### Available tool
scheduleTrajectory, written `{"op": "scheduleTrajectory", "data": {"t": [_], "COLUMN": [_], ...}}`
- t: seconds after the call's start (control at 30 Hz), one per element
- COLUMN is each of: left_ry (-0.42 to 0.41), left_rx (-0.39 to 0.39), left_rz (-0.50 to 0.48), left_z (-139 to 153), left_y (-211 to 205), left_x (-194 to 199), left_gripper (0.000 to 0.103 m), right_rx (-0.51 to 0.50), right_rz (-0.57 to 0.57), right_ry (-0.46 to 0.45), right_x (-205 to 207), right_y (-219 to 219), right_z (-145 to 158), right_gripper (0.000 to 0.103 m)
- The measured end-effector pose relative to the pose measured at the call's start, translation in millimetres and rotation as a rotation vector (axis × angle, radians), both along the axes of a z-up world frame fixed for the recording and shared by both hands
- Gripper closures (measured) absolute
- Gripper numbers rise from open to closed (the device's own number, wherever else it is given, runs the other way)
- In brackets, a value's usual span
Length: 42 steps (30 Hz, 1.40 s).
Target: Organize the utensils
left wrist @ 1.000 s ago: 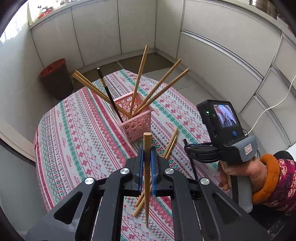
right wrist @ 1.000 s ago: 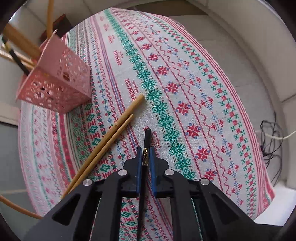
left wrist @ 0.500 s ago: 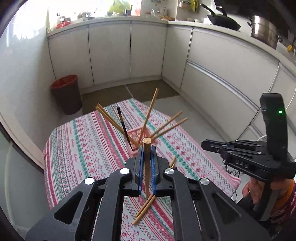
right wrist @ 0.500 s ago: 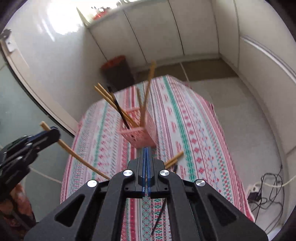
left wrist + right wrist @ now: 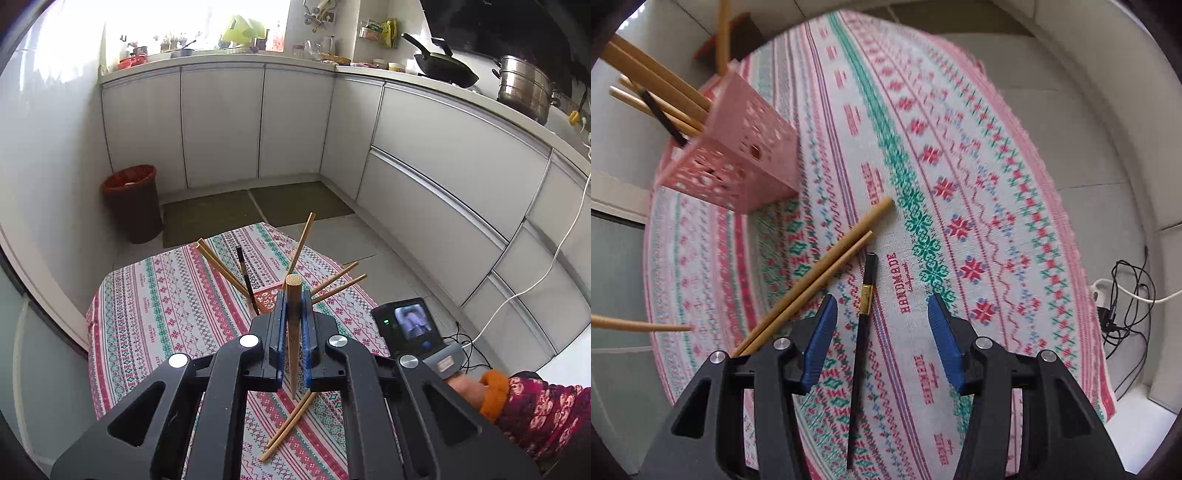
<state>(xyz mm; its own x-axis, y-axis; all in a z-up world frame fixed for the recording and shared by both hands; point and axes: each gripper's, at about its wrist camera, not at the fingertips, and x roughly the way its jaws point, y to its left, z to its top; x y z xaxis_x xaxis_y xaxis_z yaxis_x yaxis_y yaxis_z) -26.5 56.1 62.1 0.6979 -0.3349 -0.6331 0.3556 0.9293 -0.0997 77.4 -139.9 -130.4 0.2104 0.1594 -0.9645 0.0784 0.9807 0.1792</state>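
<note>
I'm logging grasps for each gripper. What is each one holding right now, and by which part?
The left gripper is shut on a wooden chopstick, clamped near its thick upper end. The right gripper is open, holding nothing; the black chopstick lies on the tablecloth.

a patterned tablecloth (image 5: 159, 310) in red, green and white covers the table; a red-rimmed trash bin (image 5: 132, 203) stands on the floor by white cabinets (image 5: 221, 125); a black wok (image 5: 445, 68) and steel pot (image 5: 524, 88) sit on the counter; cables (image 5: 1126, 295) lie on the floor
</note>
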Motion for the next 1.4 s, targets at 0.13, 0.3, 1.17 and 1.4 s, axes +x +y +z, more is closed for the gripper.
{"op": "scheduleTrajectory", "data": {"t": [0.13, 0.3, 1.17, 1.4], "left_ry": [0.002, -0.003, -0.198, -0.201], "left_rx": [-0.013, -0.016, -0.087, -0.137], "left_rz": [0.006, 0.017, 0.160, 0.161], "left_z": [1.0, 4.6, 94.6, 87.3], "left_y": [5.5, 9.3, 27.8, 25.6], "left_x": [1.7, 0.2, 6.6, 33.3], "left_gripper": [0.097, 0.097, 0.097, 0.097], "right_rx": [-0.018, -0.067, 0.320, 0.240], "right_rz": [-0.002, -0.019, 0.093, 0.071], "right_ry": [0.002, -0.046, -0.708, -0.812], "right_x": [11.0, 9.0, -89.8, -48.3], "right_y": [11.0, 13.9, 5.4, 20.1], "right_z": [-14.6, -15.8, 293.0, 318.5], "right_gripper": [0.056, 0.096, 0.096, 0.096]}}
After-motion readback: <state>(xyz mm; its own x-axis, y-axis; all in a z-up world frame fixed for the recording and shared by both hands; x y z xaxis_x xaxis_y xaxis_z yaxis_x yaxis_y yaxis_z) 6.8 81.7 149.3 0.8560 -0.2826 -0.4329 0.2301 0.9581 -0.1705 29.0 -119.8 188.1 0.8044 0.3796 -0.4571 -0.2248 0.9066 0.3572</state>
